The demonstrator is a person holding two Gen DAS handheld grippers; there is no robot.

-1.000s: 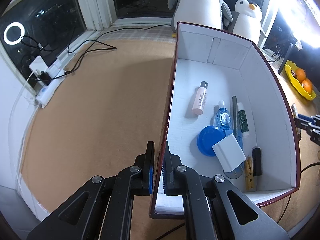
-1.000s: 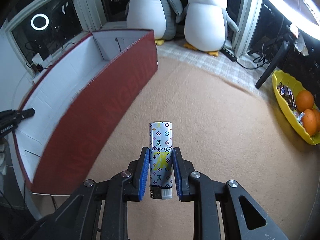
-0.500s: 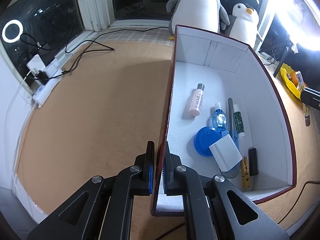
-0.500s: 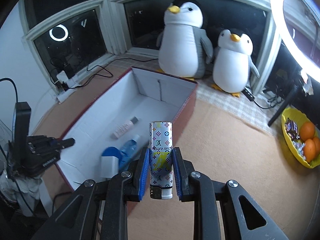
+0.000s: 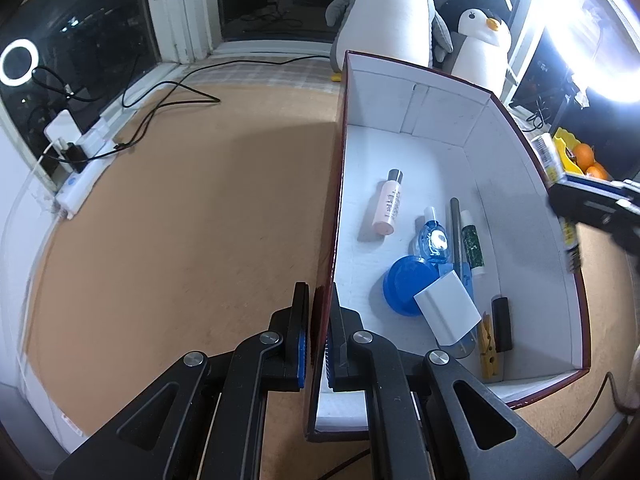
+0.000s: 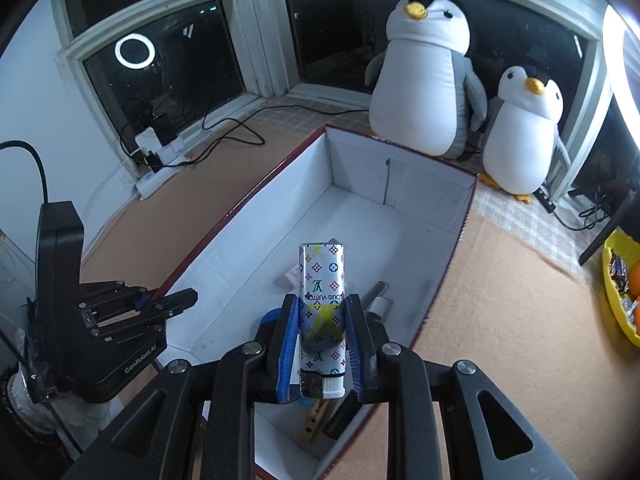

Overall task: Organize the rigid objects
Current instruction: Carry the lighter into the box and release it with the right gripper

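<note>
A dark red box [image 5: 516,184] with a white inside lies open on the tan mat. My left gripper [image 5: 316,300] is shut on its left wall near the front corner; the right wrist view shows it [image 6: 164,298] pinching that wall. My right gripper [image 6: 322,308] is shut on a silver patterned lighter [image 6: 322,280], held upright above the box's near end. In the left wrist view the lighter [image 5: 549,156] and right gripper [image 5: 568,196] hover at the box's right wall. Inside lie a pink bottle [image 5: 388,204], blue bottle [image 5: 432,236], blue lid [image 5: 402,288] and white block [image 5: 448,312].
More small items lie at the box's near right: a glitter tube [image 5: 472,240], a black stick [image 5: 502,324], a yellow clothespin [image 5: 488,344]. Two plush penguins [image 6: 424,80] stand behind the box. A yellow fruit tray [image 6: 620,280] sits right; a power strip [image 6: 156,178] with cables lies left.
My right gripper has carried the lighter up and leftward, from beside the box's red outer wall to above its open inside. The left gripper has kept its hold on the wall.
</note>
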